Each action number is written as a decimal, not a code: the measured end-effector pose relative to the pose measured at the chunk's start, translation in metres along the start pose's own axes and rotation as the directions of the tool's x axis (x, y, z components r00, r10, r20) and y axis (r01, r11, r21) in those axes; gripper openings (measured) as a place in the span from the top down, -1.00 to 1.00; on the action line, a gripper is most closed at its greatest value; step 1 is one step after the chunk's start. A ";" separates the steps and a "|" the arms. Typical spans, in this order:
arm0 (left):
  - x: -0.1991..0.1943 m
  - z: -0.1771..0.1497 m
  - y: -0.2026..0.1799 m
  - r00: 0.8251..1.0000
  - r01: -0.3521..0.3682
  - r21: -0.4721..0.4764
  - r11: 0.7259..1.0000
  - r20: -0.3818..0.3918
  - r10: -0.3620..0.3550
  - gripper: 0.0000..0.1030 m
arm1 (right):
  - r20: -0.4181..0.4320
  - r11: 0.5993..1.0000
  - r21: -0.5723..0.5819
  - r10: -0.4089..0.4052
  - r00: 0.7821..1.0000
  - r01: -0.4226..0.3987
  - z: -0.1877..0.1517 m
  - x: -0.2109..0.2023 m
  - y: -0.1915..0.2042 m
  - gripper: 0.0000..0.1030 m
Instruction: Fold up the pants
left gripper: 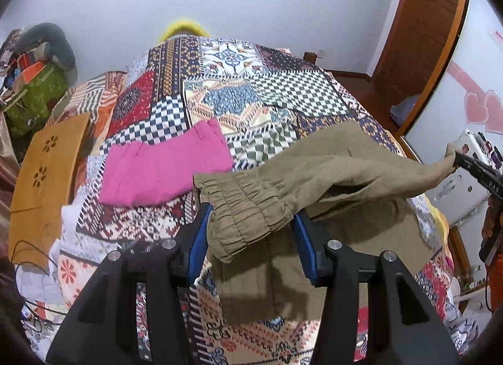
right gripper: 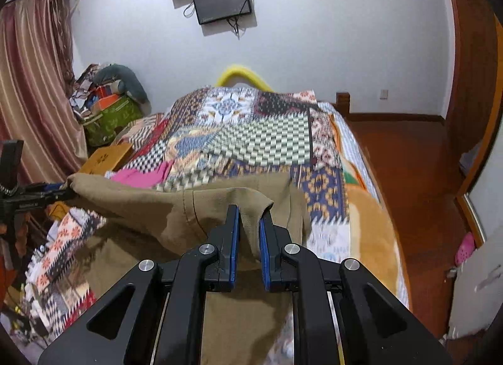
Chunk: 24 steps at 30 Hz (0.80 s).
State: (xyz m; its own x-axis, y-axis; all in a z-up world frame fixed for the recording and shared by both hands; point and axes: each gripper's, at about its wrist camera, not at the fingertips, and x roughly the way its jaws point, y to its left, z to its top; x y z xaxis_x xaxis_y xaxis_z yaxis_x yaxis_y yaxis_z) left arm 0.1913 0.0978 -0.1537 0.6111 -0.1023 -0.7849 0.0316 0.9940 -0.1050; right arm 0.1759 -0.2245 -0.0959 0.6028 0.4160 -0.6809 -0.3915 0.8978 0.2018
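Khaki pants [left gripper: 339,173] hang stretched between both grippers above the patterned bed. My left gripper [left gripper: 251,217] is shut on the gathered elastic waistband [left gripper: 248,204], which bunches between the blue pads. My right gripper [right gripper: 250,220] is shut on a fold of the pants [right gripper: 188,207] at the other end. The right gripper also shows at the right edge of the left wrist view [left gripper: 462,160], and the left gripper at the left edge of the right wrist view [right gripper: 59,193]. The lower part of the pants drapes onto the bed below.
A folded pink garment [left gripper: 163,170] lies on the patchwork bedspread [left gripper: 251,94] beyond the left gripper. A wooden tray [left gripper: 44,182] sits at the bed's left side. A pile of bags and clothes [right gripper: 110,103] stands by the curtain. Wooden floor [right gripper: 408,157] runs along the bed's right.
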 end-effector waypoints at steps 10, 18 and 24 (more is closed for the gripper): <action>0.010 -0.048 0.006 0.996 0.026 -0.020 0.999 -0.081 -0.027 0.04 | -0.112 1.000 0.011 -0.001 0.994 0.002 -0.059 0.002 0.005 0.79; 0.022 -0.078 0.008 0.989 0.032 -0.037 0.999 -0.140 -0.037 0.03 | -0.165 0.999 0.045 0.001 0.986 0.007 -0.095 0.004 0.009 0.78; 0.018 -0.086 0.008 0.989 0.032 -0.046 0.998 -0.143 -0.038 0.02 | -0.216 0.998 0.048 -0.025 0.976 0.036 -0.114 0.003 0.005 0.71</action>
State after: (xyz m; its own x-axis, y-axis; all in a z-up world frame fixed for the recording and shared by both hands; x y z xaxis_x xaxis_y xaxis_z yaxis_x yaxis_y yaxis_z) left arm 0.1343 0.1007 -0.2214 0.4896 -0.1450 -0.8598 0.0147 0.9873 -0.1581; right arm 0.0960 -0.2353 -0.1770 0.4479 0.3520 -0.8219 -0.3353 0.9183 0.2105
